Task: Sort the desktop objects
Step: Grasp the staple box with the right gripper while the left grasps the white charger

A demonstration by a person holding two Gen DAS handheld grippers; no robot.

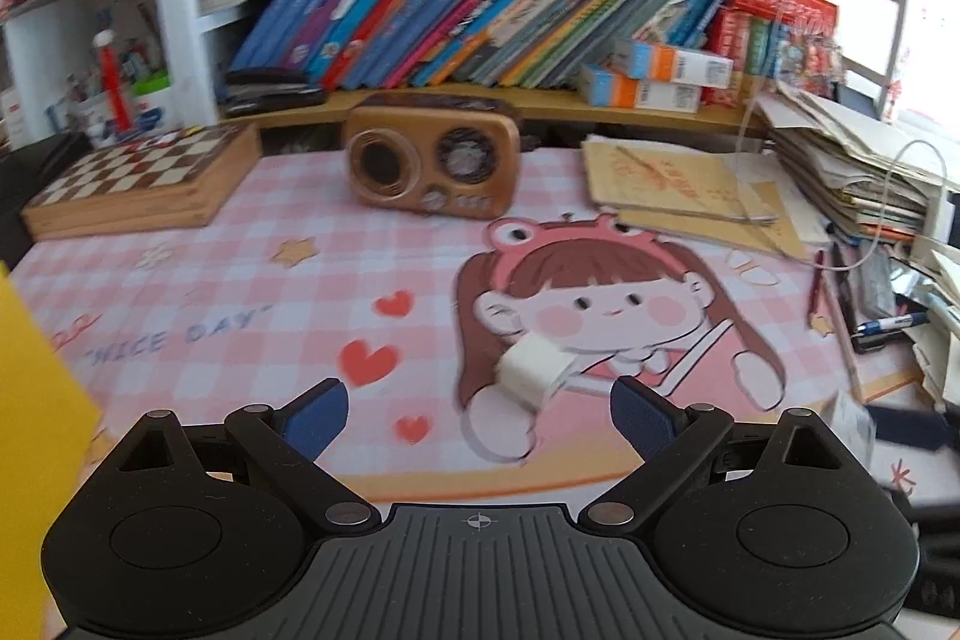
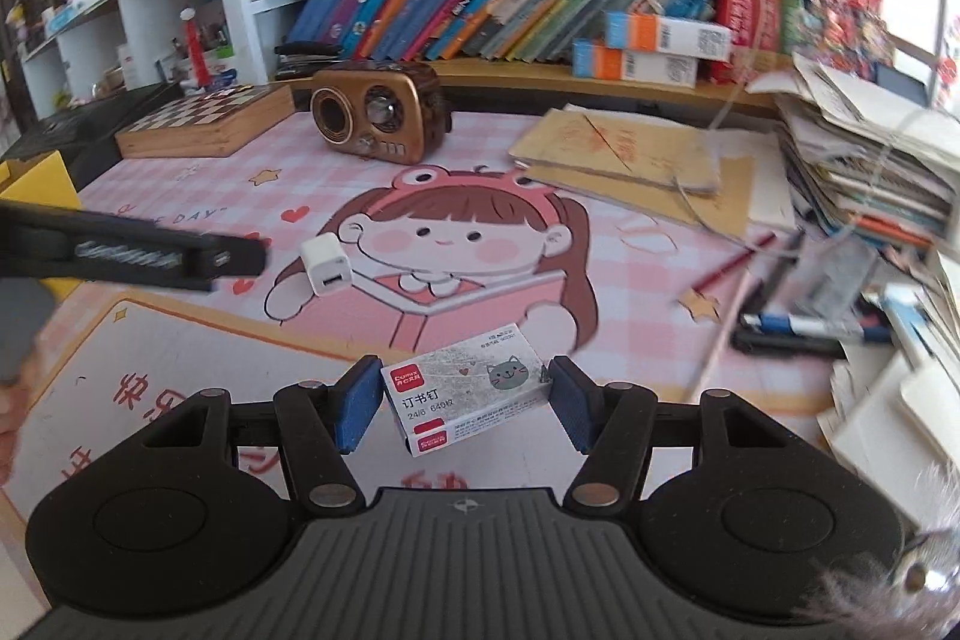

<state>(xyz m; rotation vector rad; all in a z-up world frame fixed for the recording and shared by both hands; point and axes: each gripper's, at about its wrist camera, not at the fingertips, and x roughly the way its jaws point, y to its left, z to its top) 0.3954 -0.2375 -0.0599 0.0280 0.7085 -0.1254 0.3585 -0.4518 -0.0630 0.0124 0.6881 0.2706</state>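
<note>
Staple box: small white/grey carton w/ red logo, cat pic, tilted, clamped betw right gripper pads above mat. White charger lies on mat, left of box. Left gripper spread wide, nothing held, charger just ahead.

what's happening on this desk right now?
A person is sorting desk clutter with two handheld grippers. The right gripper has its jaws closed on a small white staple box with a cat picture, held above the pink cartoon desk mat. The left gripper is open and empty, facing a small white cube-shaped charger that lies on the mat. The wooden retro radio and wooden chessboard box sit untouched at the back.
</note>
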